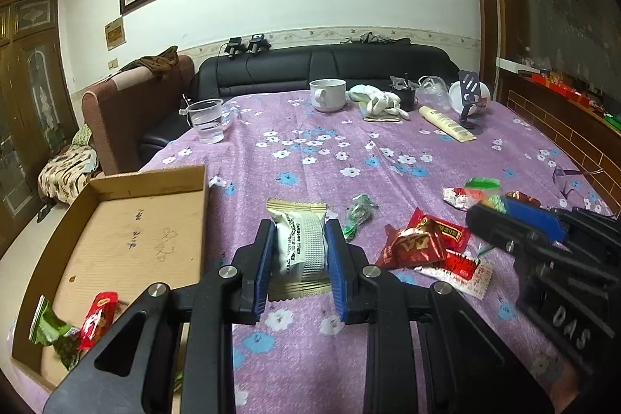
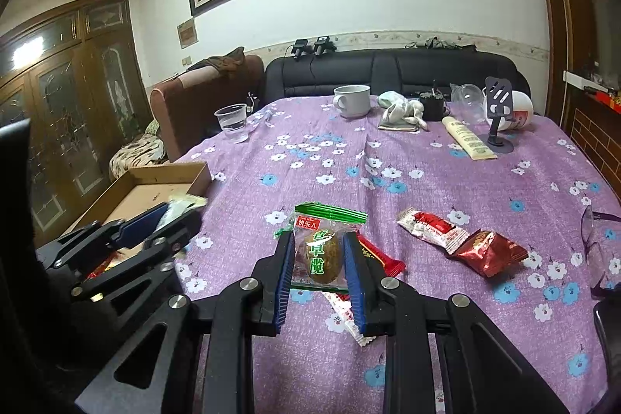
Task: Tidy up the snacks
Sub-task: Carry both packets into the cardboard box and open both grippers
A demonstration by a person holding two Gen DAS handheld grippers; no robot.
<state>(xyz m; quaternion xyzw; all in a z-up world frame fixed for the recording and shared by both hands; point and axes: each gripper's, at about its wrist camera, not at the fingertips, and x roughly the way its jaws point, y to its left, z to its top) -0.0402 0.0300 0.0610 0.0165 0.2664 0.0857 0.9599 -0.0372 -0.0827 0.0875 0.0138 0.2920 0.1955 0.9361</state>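
Gripping is recorded on both sides. A white snack packet [image 1: 299, 243] is clamped between the pads of the left tool [image 1: 299, 251], just beside the cardboard box [image 1: 128, 235]. A green-topped olive packet [image 2: 320, 251] is pinched in the right tool [image 2: 320, 266] above red packets [image 1: 423, 239] scattered on the bench [image 2: 388, 181].

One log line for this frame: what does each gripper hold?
left gripper: shut on white-gold snack | right gripper: shut on olive snack | cardboard tray: two snacks inside
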